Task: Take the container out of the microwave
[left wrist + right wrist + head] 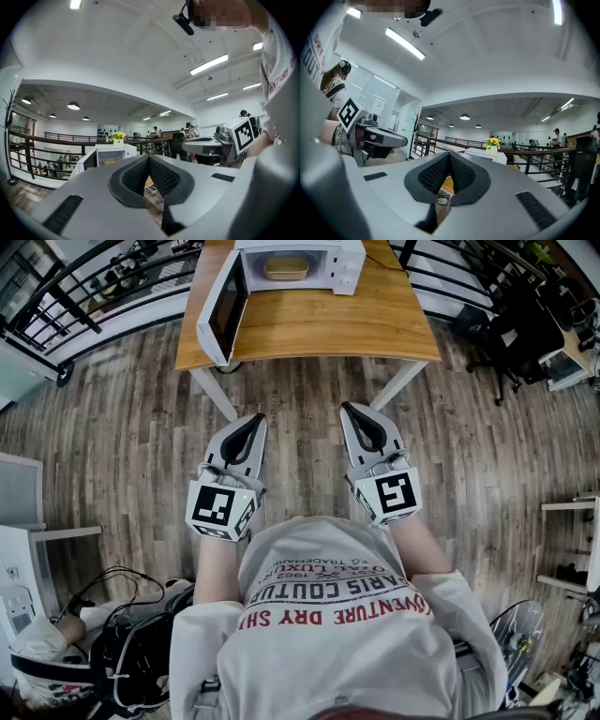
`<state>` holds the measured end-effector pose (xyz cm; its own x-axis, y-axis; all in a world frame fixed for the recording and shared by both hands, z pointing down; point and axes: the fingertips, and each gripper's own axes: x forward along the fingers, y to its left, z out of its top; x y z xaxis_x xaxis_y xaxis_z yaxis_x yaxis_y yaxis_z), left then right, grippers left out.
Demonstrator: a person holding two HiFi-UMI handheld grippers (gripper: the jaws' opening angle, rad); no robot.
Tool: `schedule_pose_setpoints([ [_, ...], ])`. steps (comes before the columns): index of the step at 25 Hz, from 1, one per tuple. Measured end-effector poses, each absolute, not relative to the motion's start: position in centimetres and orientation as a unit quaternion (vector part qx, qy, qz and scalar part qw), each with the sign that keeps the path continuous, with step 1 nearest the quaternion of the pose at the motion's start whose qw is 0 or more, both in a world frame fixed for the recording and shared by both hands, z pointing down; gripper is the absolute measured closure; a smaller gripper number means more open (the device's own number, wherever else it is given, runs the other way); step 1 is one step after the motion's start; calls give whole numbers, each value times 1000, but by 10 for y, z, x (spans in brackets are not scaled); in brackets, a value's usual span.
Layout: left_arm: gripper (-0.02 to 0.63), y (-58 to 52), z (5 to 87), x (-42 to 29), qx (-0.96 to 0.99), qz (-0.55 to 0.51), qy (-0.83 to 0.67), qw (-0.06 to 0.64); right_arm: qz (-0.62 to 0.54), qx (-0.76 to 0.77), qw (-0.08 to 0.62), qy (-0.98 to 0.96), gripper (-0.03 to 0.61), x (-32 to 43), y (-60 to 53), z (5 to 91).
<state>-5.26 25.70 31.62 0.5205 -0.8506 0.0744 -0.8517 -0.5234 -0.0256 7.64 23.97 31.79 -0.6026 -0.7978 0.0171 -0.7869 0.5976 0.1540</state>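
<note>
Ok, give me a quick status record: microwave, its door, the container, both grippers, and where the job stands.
microwave: white, at the far edge of the wooden table
door: swung fully open
container: tan, inside the microwave cavity
left gripper: jaws together, nothing between them, short of the table, over the floor
right gripper: jaws together, empty, level with the left gripper
job: container not yet taken out
</note>
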Motion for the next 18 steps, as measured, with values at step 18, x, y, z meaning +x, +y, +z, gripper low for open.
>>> schedule_pose_setpoints([
  [18,601,258,322,-69,882,25,-471,8,-73,440,38,-894,551,51,246,324],
])
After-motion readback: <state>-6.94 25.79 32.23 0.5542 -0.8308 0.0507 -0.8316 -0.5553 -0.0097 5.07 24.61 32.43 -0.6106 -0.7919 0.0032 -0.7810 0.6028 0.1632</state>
